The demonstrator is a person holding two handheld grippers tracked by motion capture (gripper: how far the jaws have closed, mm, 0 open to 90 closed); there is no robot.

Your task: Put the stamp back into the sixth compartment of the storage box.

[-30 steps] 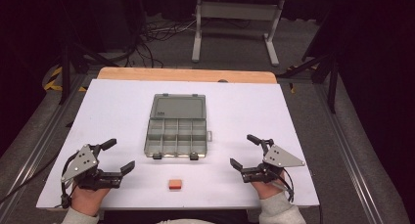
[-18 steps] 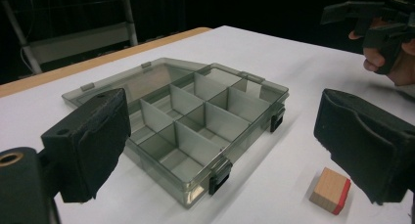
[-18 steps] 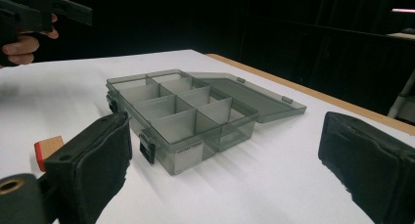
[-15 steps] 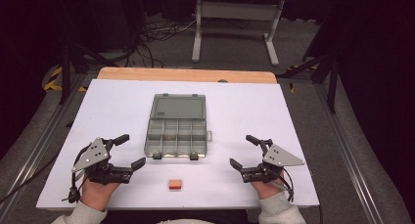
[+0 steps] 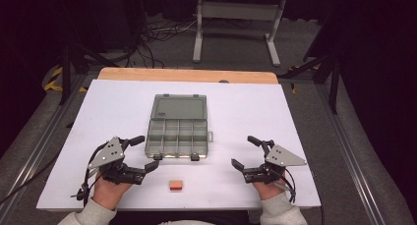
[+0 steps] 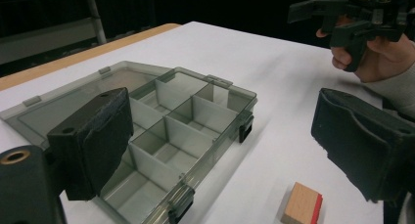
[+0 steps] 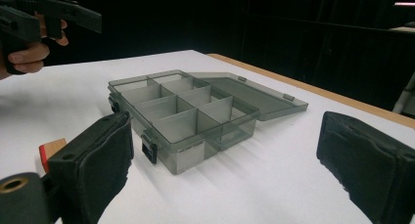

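A grey see-through compartment box (image 5: 177, 132) lies open mid-table, its lid folded flat to the far side and its cells empty (image 6: 166, 136) (image 7: 181, 111). A small wooden block with a red side (image 5: 175, 185) rests near the front edge, just in front of the box (image 6: 302, 205) (image 7: 50, 148). My left gripper (image 5: 146, 152) hovers open at the box's front left corner, holding nothing (image 6: 225, 136). My right gripper (image 5: 243, 151) is open to the right of the box, apart from it, also holding nothing (image 7: 225, 160).
The white table top (image 5: 295, 117) ends in a wooden strip (image 5: 187, 75) at the far side. Beyond it a metal stand (image 5: 236, 18) and cables (image 5: 162, 33) sit on the floor. Grey rails (image 5: 351, 151) run along both sides.
My left gripper has moved right and forward, close to the box's front left corner. The right gripper, box and block have stayed put.
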